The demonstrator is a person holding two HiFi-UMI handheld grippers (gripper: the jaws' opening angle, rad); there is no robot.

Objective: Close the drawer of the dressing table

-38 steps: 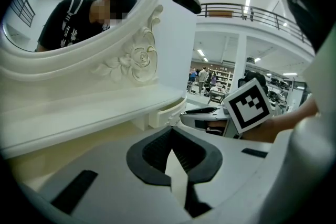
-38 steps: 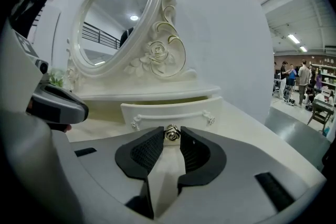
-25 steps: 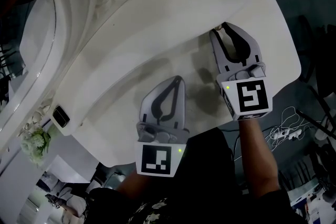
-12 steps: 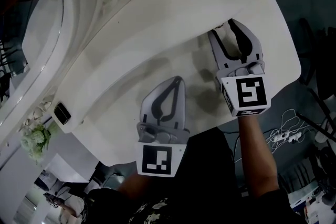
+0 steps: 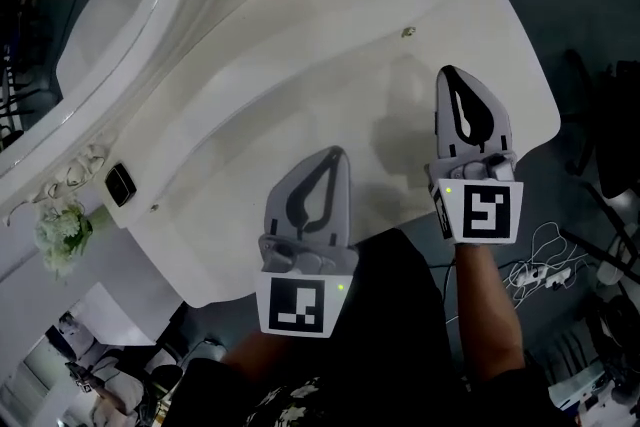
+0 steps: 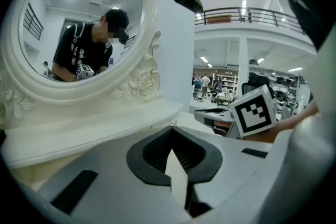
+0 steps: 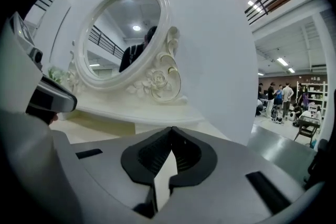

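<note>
Both grippers are held over the white dressing table [image 5: 300,105], side by side and pointing toward its mirror [image 6: 79,23]. The left gripper [image 5: 340,153] is seen with its jaws brought fully together, tip against tip, and nothing is caught between them. The right gripper [image 5: 447,73] has just been closing. Its jaws are now pressed together as well, and nothing is held in them.

The drawer [image 5: 390,43] is marked by a small round knob [image 5: 407,32]. The knob is found just ahead of the right gripper's tips and slightly toward the left gripper, and it is not touched by either. As far as can be judged from above, the drawer front sits pushed in, flush with the raised tier below the mirror.

A carved rose ornament [image 7: 157,78] is seen straight beyond the right gripper's tips, at the foot of the mirror frame. A small bunch of pale flowers [image 5: 55,240] is placed well off to the outer side of the left gripper.
</note>
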